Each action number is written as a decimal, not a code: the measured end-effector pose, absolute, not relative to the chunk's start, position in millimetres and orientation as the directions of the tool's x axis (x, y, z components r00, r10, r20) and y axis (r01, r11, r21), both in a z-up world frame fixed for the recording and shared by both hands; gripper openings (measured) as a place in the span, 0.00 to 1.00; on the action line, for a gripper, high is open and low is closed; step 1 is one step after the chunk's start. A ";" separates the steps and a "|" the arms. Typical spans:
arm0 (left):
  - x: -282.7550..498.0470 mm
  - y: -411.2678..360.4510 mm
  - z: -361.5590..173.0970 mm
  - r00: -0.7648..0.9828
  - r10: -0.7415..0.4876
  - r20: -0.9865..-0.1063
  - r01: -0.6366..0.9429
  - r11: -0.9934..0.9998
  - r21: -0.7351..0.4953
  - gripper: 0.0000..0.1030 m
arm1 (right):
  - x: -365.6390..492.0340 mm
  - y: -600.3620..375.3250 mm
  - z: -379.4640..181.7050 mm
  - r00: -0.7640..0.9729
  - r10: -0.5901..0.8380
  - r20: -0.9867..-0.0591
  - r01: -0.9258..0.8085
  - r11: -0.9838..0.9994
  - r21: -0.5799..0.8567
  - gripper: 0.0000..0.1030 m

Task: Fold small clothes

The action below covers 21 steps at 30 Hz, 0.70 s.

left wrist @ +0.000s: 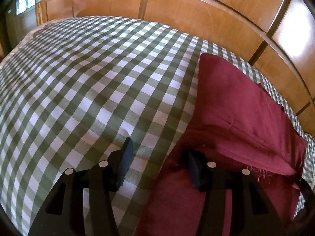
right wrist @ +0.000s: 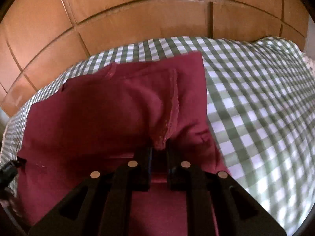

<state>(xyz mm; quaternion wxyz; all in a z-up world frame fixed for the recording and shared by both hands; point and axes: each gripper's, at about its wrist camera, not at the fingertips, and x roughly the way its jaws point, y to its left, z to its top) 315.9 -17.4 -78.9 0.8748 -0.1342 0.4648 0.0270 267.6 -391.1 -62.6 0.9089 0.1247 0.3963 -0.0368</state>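
Note:
A maroon garment (left wrist: 242,106) lies on the green-and-white checked cloth (left wrist: 98,78), partly folded, with a frayed hem at its right. My left gripper (left wrist: 157,153) is open at the garment's left edge: one finger stands over the checked cloth, the other over the maroon fabric. In the right wrist view the same garment (right wrist: 102,114) spreads in front, with a raised fold and a lace-edged seam. My right gripper (right wrist: 159,149) is shut on a bunched fold of the garment and holds it up slightly.
The checked cloth (right wrist: 256,98) covers a bed or table. Wooden panelled doors (right wrist: 137,15) stand close behind it, also seen in the left wrist view (left wrist: 196,15). A dark object (right wrist: 7,171) shows at the left edge of the right wrist view.

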 end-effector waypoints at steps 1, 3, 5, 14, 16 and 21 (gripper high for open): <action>316.1 -16.9 -78.9 0.564 -0.083 -0.821 -0.166 0.963 -0.212 0.51 | 267.2 -389.4 -62.5 0.683 0.025 -0.730 0.170 0.967 0.192 0.10; 315.7 -16.2 -78.9 0.562 -0.089 -0.822 -0.160 0.964 -0.213 0.51 | 268.2 -385.9 -62.6 0.681 0.023 -0.732 0.165 0.969 0.184 0.11; 313.6 -16.8 -77.8 0.557 -0.085 -0.826 -0.161 0.965 -0.208 0.51 | 266.6 -389.2 -62.9 0.680 0.036 -0.733 0.158 0.968 0.195 0.11; 269.3 -34.8 -29.7 0.678 -0.135 -0.723 -0.017 0.980 -0.198 0.51 | 247.3 -406.1 -41.0 0.658 0.072 -0.750 0.178 0.952 0.248 0.30; 270.6 -49.2 -22.3 0.699 -0.166 -0.696 0.047 0.981 -0.186 0.51 | 240.3 -399.6 -29.7 0.681 0.053 -0.730 0.181 0.954 0.238 0.36; 291.2 -80.7 -39.2 0.634 -0.224 -0.741 0.134 0.974 -0.180 0.51 | 239.9 -353.7 0.3 0.740 0.092 -0.667 0.049 0.980 0.191 0.49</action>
